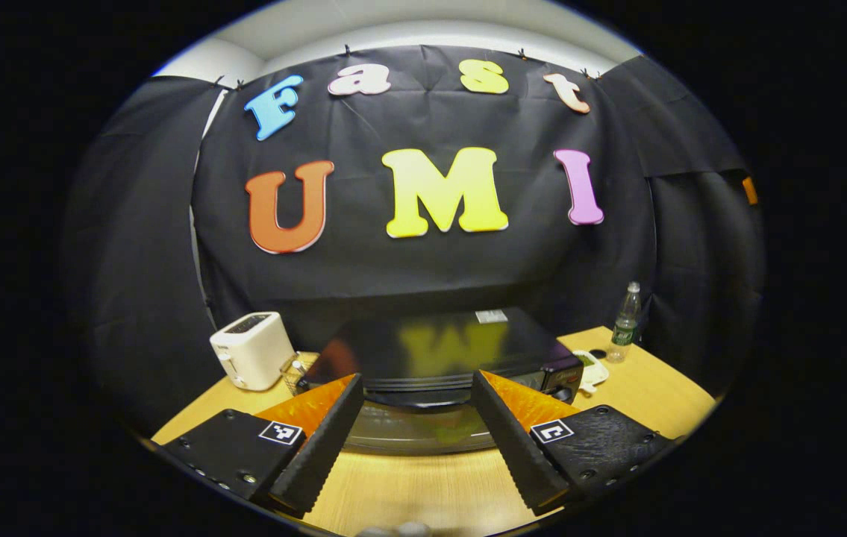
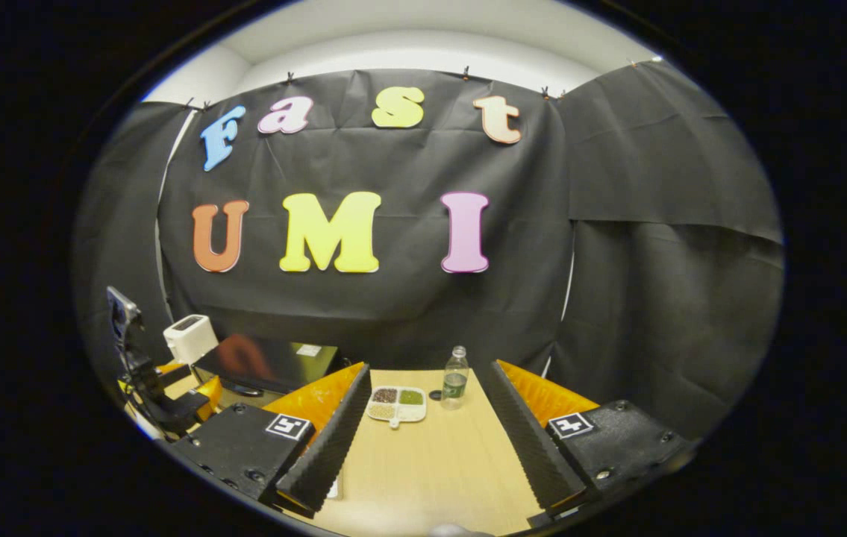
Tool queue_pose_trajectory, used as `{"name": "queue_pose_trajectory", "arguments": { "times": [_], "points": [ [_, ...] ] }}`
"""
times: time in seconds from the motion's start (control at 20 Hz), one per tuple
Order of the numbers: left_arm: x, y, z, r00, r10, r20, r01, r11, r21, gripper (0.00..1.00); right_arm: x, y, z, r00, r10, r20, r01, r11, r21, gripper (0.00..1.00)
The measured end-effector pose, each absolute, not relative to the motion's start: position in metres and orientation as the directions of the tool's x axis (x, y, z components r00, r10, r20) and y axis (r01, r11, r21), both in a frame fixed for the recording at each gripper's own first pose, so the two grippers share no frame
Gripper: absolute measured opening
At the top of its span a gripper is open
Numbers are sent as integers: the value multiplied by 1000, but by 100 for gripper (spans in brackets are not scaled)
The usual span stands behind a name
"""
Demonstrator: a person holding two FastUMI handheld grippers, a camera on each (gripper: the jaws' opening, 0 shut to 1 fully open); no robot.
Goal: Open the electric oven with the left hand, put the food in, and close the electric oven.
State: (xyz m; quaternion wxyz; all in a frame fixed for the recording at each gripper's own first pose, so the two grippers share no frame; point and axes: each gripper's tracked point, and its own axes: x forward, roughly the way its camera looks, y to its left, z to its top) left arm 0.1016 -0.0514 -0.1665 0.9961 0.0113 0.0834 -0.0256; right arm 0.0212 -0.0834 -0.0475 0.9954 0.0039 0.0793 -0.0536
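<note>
The black electric oven (image 1: 434, 347) stands on the wooden table (image 1: 430, 492) with its glass door (image 1: 423, 436) upright and shut. My left gripper (image 1: 416, 379) is open just in front of the door. Its fingers straddle the dark handle (image 1: 416, 397) without pressing on it. The food is a white divided dish (image 2: 397, 404) of grains and beans, lying on the table right of the oven (image 2: 266, 365). My right gripper (image 2: 427, 369) hangs open above the table, short of the dish, with nothing between its fingers. At the left edge of the right gripper view is the left gripper (image 2: 169, 406).
A white toaster (image 1: 251, 349) sits left of the oven. A plastic bottle (image 2: 455, 377) stands just right of the dish with its cap (image 2: 434, 394) beside it. Black cloth walls close off the back and sides. Bare tabletop (image 2: 430, 470) lies under the right gripper.
</note>
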Motion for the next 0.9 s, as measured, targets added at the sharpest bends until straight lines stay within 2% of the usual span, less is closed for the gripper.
{"name": "queue_pose_trajectory", "arguments": {
  "times": [0.25, 0.5, 0.9],
  "points": [
    [60, -20, -69, 999, -1, -55, 1, 1000, 11, 95, 26, -53, -18, 994, -46, -95, 46, 999, -4, 96],
    [20, 9, -4, 999, 50, -9, -50, 999, -13, 95, 22, -23, 11, 999, -2, -32, 3, 1000, 23, 96],
    [-10, 21, 25, 999, 42, 5, -42, 999, -16, 95, 2, 4, 23, 1000, 5, -21, -5, 1000, 11, 95]
  ]
}}
